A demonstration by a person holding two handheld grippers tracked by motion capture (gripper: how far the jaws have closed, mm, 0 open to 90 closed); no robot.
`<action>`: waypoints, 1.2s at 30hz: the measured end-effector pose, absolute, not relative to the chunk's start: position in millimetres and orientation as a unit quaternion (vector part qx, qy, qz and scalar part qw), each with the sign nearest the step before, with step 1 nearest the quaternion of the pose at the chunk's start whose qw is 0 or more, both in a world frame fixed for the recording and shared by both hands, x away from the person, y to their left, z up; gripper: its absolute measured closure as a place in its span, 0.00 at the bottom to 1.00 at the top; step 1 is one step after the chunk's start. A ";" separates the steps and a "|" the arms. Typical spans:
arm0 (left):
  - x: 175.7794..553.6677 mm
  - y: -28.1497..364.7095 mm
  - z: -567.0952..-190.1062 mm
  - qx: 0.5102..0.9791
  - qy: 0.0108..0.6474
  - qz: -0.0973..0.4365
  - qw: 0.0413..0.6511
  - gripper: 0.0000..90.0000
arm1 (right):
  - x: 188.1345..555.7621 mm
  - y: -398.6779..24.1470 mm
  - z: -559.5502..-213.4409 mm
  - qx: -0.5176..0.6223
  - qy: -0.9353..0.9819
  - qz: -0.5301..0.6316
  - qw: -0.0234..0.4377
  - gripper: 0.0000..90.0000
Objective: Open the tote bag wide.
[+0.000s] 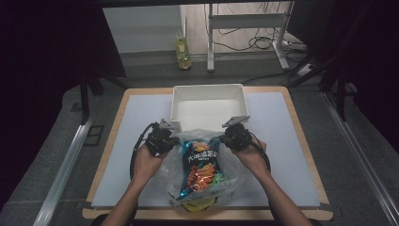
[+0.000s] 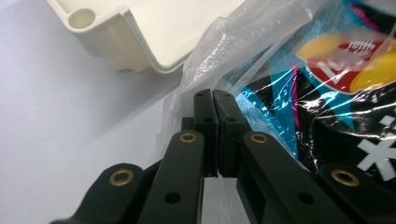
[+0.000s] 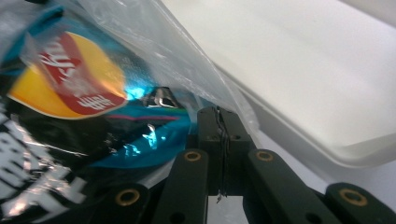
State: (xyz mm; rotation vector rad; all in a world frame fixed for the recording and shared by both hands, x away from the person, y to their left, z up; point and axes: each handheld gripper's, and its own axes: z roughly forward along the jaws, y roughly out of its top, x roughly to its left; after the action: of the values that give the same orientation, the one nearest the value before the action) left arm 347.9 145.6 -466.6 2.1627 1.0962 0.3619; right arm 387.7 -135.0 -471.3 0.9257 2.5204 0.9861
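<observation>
In the high view, a clear plastic bag [image 1: 202, 174] holding a packet of crisps [image 1: 201, 169] lies on the table [image 1: 291, 155] just in front of a white bin [image 1: 208, 106], with the left hand-held gripper [image 1: 170, 136] and the right hand-held gripper [image 1: 230, 134] at its two upper corners. In the left hand-held gripper view, the jaws are pressed together on the bag's film [image 2: 205, 51], the crisp packet [image 2: 317, 107] to their right and the bin's corner [image 2: 121, 37] beyond. In the right hand-held gripper view, the jaws are likewise clamped on a pinch of film [image 3: 187, 60], beside the packet [image 3: 70, 93] and the bin's wall [image 3: 303, 79].

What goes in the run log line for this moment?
left gripper: shut on plastic bag | right gripper: shut on plastic bag | chip bag: inside | tray: behind
</observation>
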 end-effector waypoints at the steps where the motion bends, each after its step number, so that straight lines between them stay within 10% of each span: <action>1: 344.8 145.9 -463.8 0.829 0.417 0.136 0.346 0.98 | 385.4 -135.7 -469.8 0.321 0.872 0.347 0.131 0.97; 8: 316.4 128.5 -454.8 0.847 0.368 0.085 0.375 0.97 | 362.7 -137.2 -460.8 0.303 0.873 0.368 0.098 0.97; 28: 339.8 148.6 -499.5 0.858 0.439 0.153 0.217 0.99 | 379.8 -155.5 -497.5 0.352 0.875 0.306 0.132 0.98; 36: 334.6 146.6 -478.9 0.851 0.415 0.141 0.289 0.97 | 374.9 -151.0 -483.6 0.342 0.871 0.334 0.115 0.98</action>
State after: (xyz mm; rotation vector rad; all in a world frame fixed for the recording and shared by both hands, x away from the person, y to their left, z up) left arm 334.6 146.6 -478.9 2.2728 1.1065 0.3766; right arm 374.9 -151.0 -483.6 1.0024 2.5508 0.9789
